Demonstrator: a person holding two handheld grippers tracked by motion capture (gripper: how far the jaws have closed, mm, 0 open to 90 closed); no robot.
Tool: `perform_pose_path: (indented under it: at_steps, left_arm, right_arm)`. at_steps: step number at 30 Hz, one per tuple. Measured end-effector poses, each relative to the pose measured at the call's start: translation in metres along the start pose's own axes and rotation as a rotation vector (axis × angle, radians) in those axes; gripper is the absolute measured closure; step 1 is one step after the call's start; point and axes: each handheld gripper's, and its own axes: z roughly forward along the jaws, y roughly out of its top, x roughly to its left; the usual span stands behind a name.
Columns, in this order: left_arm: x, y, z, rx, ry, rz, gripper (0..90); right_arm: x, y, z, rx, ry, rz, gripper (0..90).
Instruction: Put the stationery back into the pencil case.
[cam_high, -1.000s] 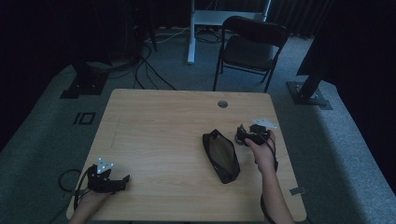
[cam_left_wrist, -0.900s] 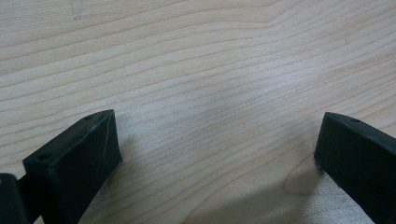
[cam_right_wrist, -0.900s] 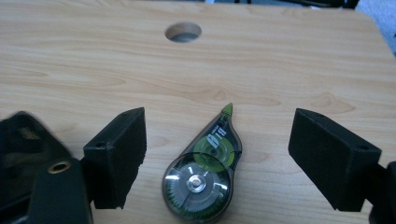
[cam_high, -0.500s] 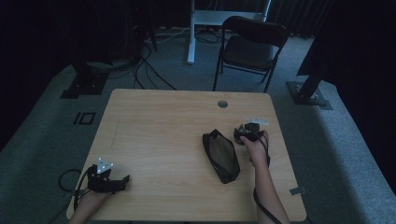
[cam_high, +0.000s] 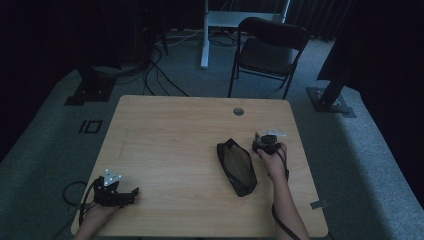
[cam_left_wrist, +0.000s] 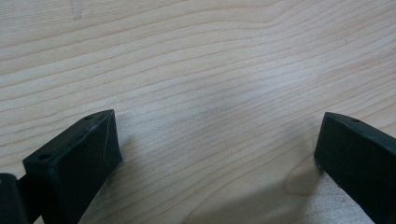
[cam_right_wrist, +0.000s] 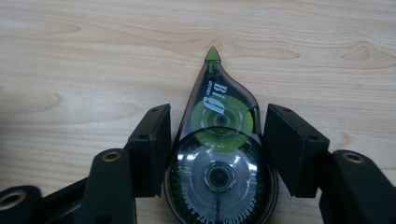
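A clear correction tape dispenser (cam_right_wrist: 217, 158) with a green reel and green tip lies flat on the wooden table (cam_high: 175, 130). My right gripper (cam_right_wrist: 217, 116) reaches down over it; its jaws have just been closing, and the pads (cam_right_wrist: 152, 144) now touch the dispenser's sides. In the high view this right gripper (cam_high: 262, 142) is near the table's right edge, just right of a black zip pouch (cam_high: 237, 167). My left gripper (cam_high: 134, 191) rests at the front left corner. Its jaws (cam_left_wrist: 217, 135) stand wide open over bare wood.
A round cable hole (cam_high: 238, 111) sits in the table's back edge. A black folding chair (cam_high: 270, 50) stands behind the table. Cables lie on the grey carpet at back left, and stand bases at both sides.
My right hand has dropped toward the table beside the pouch and then settled. The left hand and the pouch have not moved.
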Motion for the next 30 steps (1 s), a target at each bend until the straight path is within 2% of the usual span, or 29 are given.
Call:
perform_pose_path:
  at_steps: [6,8,11,20,30]
  left_arm:
    - [0.0,0.0,0.0,0.0,0.0,0.0,0.4]
    - [0.0,0.0,0.0,0.0,0.0,0.0,0.4]
    - [0.0,0.0,0.0,0.0,0.0,0.0,0.4]
    - [0.0,0.0,0.0,-0.001,0.0,0.0,0.4]
    - [0.0,0.0,0.0,0.0,0.0,0.0,0.4]
  right_arm:
    - [0.001,-0.005,-0.003,-0.017,0.016,-0.028,43.3]
    - [0.001,-0.004,-0.003,-0.018,0.023,-0.058,43.9]
    - [0.001,-0.002,-0.006,-0.01,0.033,-0.048,48.2]
    - [0.002,0.003,-0.012,0.014,0.065,-0.046,49.2]
    - [0.002,0.017,-0.033,-0.005,0.051,-0.053,49.6]
